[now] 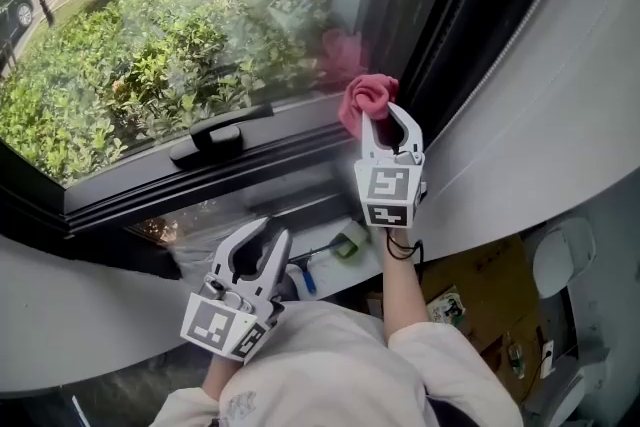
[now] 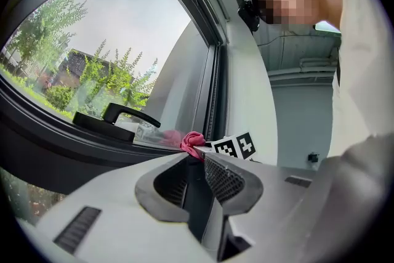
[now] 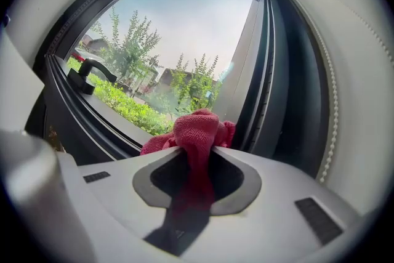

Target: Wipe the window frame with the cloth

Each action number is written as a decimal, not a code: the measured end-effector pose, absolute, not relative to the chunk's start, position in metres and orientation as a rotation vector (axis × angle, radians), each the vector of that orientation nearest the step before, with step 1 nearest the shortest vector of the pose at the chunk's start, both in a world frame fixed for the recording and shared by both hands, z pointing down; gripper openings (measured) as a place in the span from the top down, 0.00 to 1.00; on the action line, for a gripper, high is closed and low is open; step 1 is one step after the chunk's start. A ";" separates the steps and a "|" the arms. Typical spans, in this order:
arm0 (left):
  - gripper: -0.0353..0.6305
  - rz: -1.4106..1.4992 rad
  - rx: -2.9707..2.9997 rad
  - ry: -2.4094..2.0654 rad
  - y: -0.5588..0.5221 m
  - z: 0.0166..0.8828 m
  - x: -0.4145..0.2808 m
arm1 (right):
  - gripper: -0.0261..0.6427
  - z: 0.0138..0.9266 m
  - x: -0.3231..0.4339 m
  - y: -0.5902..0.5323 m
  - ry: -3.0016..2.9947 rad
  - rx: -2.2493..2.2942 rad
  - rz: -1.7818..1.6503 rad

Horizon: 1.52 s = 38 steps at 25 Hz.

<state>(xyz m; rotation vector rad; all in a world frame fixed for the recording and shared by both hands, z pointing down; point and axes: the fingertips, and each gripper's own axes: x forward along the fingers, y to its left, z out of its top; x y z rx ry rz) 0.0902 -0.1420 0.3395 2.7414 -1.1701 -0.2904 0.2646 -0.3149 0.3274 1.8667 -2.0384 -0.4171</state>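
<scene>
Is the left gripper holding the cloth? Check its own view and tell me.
No: the left gripper has its jaws together with nothing between them, while the red cloth sits clamped in the right gripper.

A grey ledge (image 1: pixel 300 200) runs under the window frame (image 1: pixel 150 195). Below and to the right of the handle (image 1: pixel 215 137), a green-and-white object (image 1: pixel 350 240) and a blue-handled tool (image 1: pixel 306 279) lie on it. Straight below the handle lies clear plastic (image 1: pixel 195 250). Far right of the handle and lower, cardboard (image 1: pixel 485 285) lies on the floor (image 1: pixel 618 305).
</scene>
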 end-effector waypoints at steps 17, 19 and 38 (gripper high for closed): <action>0.81 -0.278 2.702 -1.166 -0.153 0.350 0.081 | 0.83 0.327 0.255 -0.315 -1.997 1.877 -0.396; 0.81 -0.278 2.699 -1.166 -0.154 0.351 0.080 | 0.83 0.327 0.249 -0.315 -2.012 1.864 -0.395; 0.81 -0.297 2.692 -1.168 -0.152 0.352 0.074 | 0.83 0.327 0.213 -0.311 -2.067 1.788 -0.395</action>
